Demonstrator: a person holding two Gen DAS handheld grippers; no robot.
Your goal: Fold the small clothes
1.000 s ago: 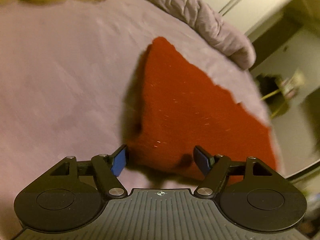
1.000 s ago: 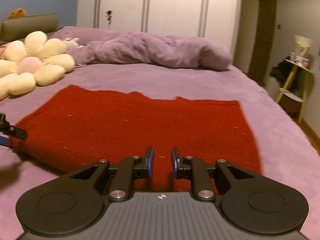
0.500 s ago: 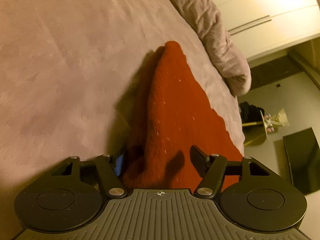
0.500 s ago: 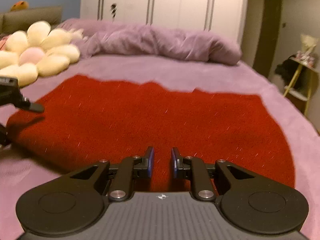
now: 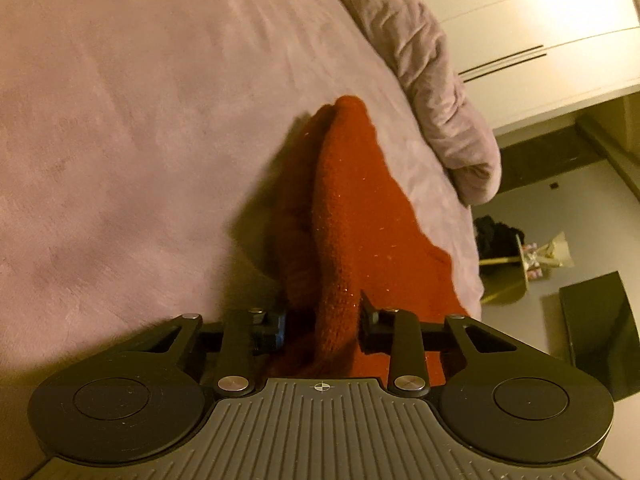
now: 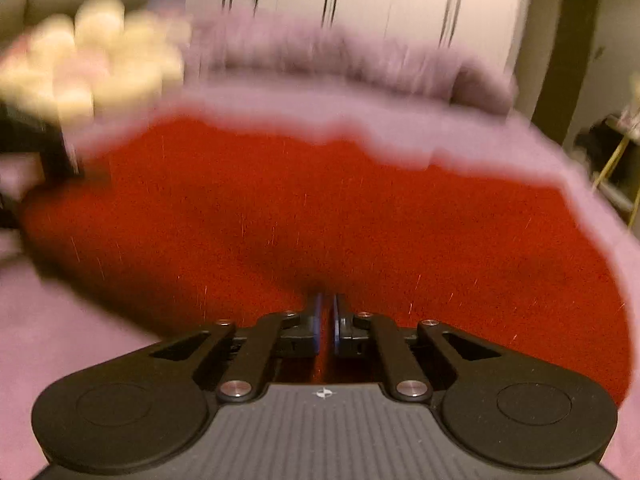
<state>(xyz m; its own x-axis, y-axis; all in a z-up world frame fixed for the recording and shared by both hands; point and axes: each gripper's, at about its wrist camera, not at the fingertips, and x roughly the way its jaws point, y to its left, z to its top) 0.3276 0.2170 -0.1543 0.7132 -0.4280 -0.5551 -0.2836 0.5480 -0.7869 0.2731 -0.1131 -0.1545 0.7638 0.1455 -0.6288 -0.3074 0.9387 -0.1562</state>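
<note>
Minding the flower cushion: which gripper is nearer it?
Left: the left gripper, jaws closing around the red garment's end, is beside the cushion; right gripper pinches its near edge, farther.

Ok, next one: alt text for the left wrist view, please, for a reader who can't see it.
The left gripper is closing on a bunched edge of a red knitted garment, which sits between its jaws and stretches away across a mauve bedspread. A rumpled mauve duvet lies at the bed's far edge, with pale wardrobe doors beyond.

Fuzzy red knit garment, matt purple bedspread, matt black plastic tongs
</note>
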